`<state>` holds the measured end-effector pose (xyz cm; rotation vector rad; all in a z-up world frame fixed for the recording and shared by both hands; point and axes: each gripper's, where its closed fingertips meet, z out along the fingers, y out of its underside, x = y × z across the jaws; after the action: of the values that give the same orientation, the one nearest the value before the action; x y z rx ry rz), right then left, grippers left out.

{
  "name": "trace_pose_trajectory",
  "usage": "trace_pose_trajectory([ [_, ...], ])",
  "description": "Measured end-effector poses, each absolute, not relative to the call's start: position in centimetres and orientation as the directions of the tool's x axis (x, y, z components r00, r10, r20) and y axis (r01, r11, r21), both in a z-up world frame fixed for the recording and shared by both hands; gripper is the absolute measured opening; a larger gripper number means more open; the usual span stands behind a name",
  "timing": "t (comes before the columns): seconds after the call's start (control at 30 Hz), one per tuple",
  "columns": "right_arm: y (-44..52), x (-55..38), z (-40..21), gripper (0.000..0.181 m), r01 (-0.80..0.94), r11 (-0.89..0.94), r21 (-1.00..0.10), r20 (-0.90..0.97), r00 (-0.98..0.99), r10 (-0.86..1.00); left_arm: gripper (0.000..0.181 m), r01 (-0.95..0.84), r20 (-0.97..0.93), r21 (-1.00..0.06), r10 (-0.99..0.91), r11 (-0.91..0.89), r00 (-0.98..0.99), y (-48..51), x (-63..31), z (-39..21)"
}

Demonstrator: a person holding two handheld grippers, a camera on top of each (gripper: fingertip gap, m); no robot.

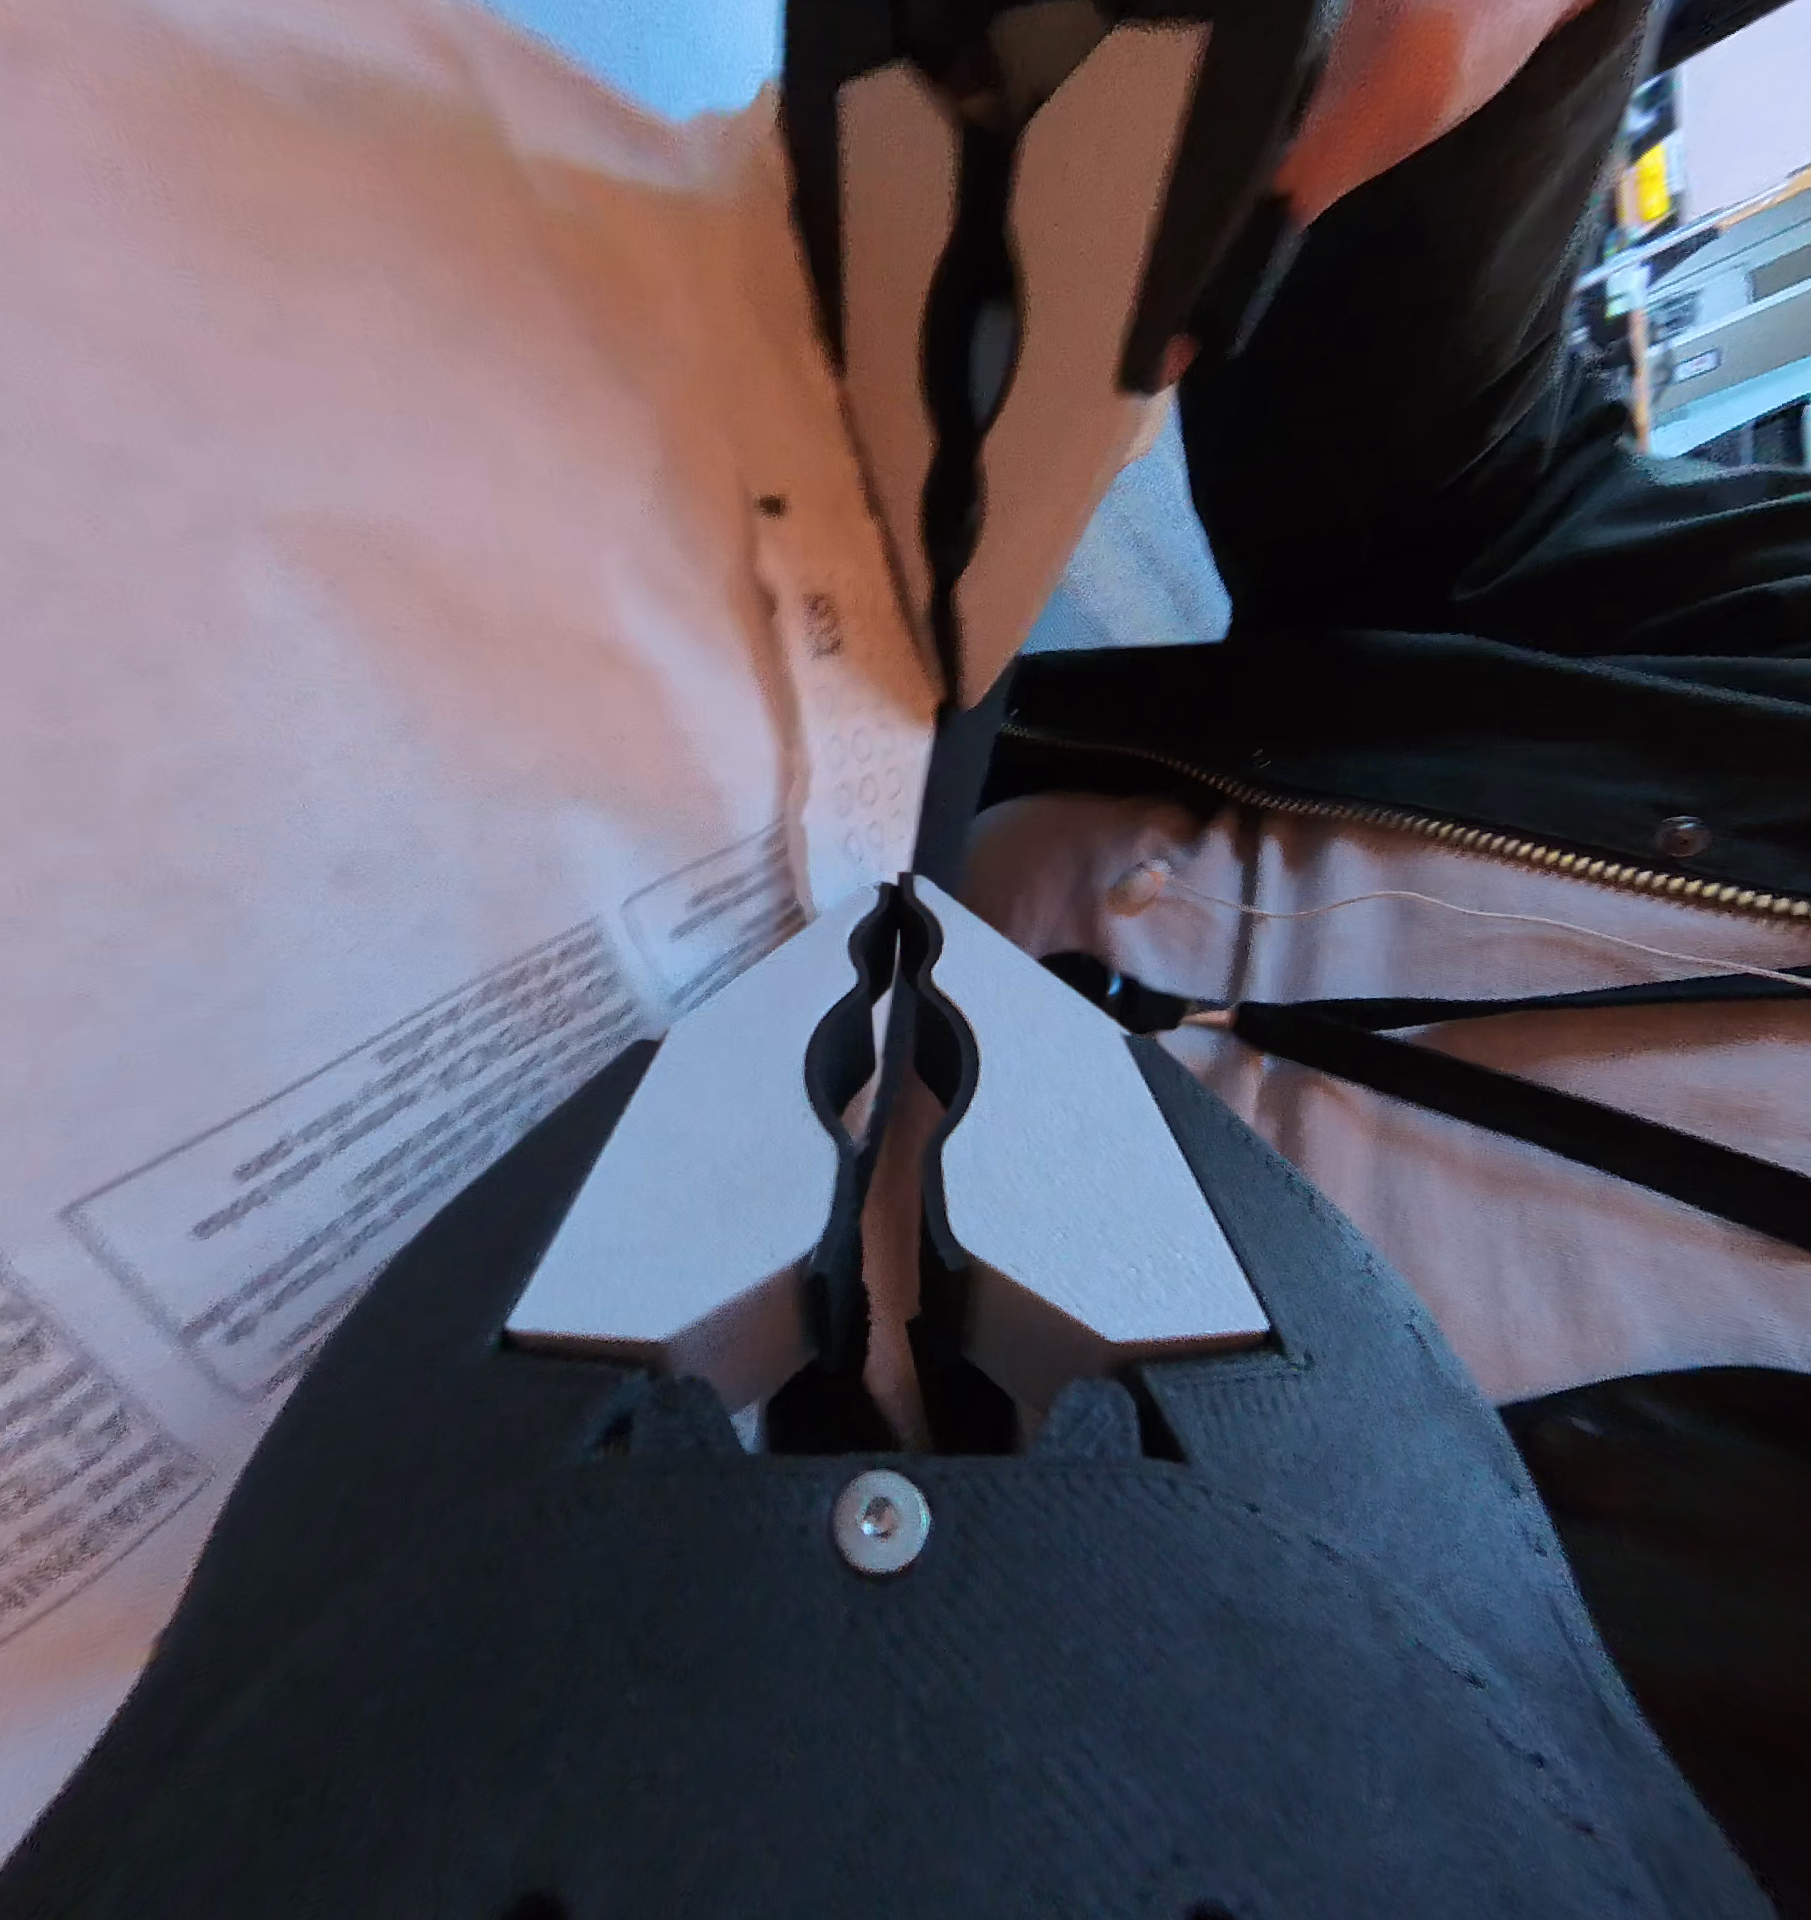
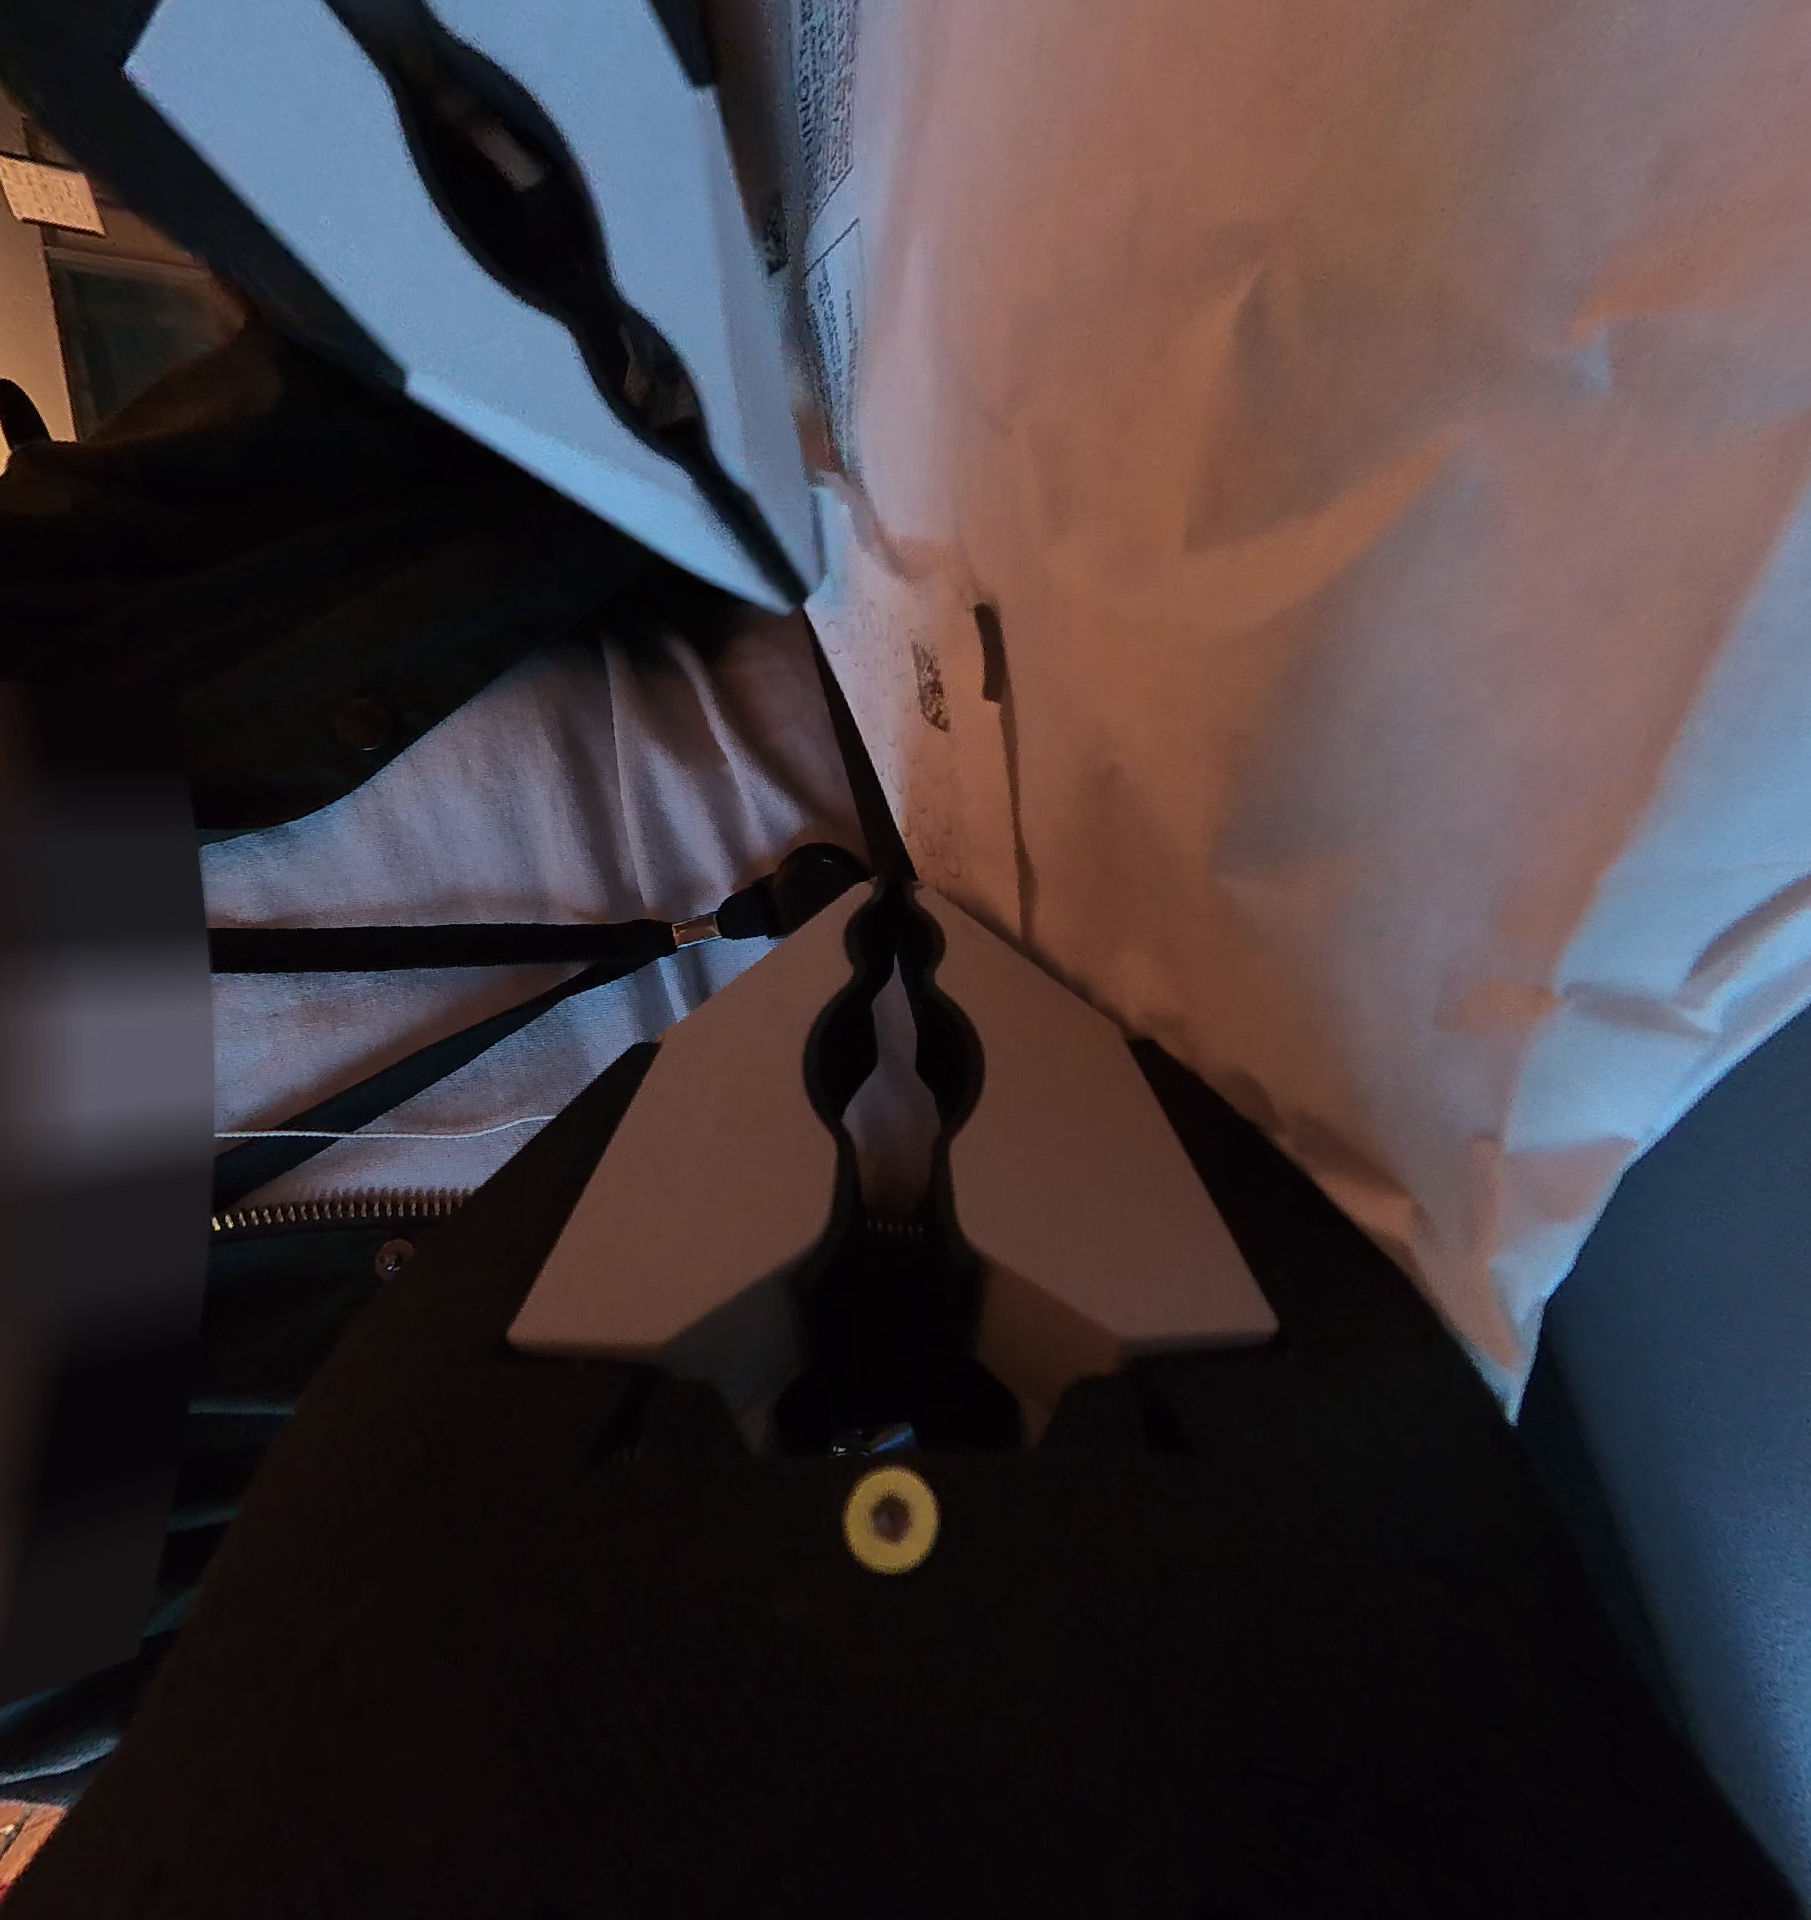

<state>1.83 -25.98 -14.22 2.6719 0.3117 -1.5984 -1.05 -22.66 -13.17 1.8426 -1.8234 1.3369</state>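
Left wrist view, nearest: left hand-held gripper (image 1: 899, 896) is clenched, tips meeting; a thin dark line runs down between the pads, which I judge to be the pinched edge of the plastic bag (image 1: 361, 623).

Bag: pale, thin, printed with boxed text; it fills the left half of this view and meets the tips; it is held up in the air in front of a person's torso, not lying on anything I can see.

Just beyond the tips: a short dark strip (image 1: 937, 790) runs taut from my left tips to the other tips above; material unclear.

Right wrist view: right hand-held gripper (image 2: 896, 888) is likewise clenched on the same bag edge; the bag spreads to its right, creased; the two sets of tips are near, not touching.

Behind: pale hooded top (image 1: 1400, 1195) with black drawstrings (image 1: 1503, 1101); dark jacket (image 1: 1452, 520), brass zipper (image 1: 1503, 842) open.

Farthest: blurred shelving (image 1: 1753, 270), upper right.
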Motion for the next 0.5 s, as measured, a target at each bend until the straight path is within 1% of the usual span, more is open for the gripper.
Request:
trace_pose_trajectory([
  [0.07, -26.0, 1.8, -14.2, 0.0, 0.176, -0.98, -0.09, -0.875, 0.457, 0.162, 0.0, -0.866, 0.73, -0.455, -0.644, -0.207, -0.229, -24.0, -0.2, -11.8],
  [0.13, -26.0, 1.8, -14.2, 0.0, 0.175, -0.98, -0.089, -0.876, 0.456, 0.161, 0.0, -0.875, 0.718, -0.46, -0.643, -0.151, -0.266, -25.4, 0.3, -11.6],
  [0.23, -26.0, 1.8, -14.2, 0.0, 0.176, -0.98, -0.089, -0.876, 0.454, 0.161, 0.0, -0.906, 0.683, -0.416, -0.686, -0.082, -0.251, -26.0, 0.8, -13.6],
  [0.3, -26.0, 1.8, -14.2, 0.0, 0.176, -0.98, -0.091, -0.878, 0.45, 0.162, 0.0, -0.921, 0.736, -0.375, -0.637, -0.104, -0.228, -26.5, 0.6, -13.9],
  [0.5, -26.1, 1.9, -14.2, 0.0, 0.181, -0.979, -0.095, -0.883, 0.439, 0.167, 0.0, -0.919, 0.786, -0.355, -0.587, -0.171, -0.194, -25.0, -0.6, -13.9],
])
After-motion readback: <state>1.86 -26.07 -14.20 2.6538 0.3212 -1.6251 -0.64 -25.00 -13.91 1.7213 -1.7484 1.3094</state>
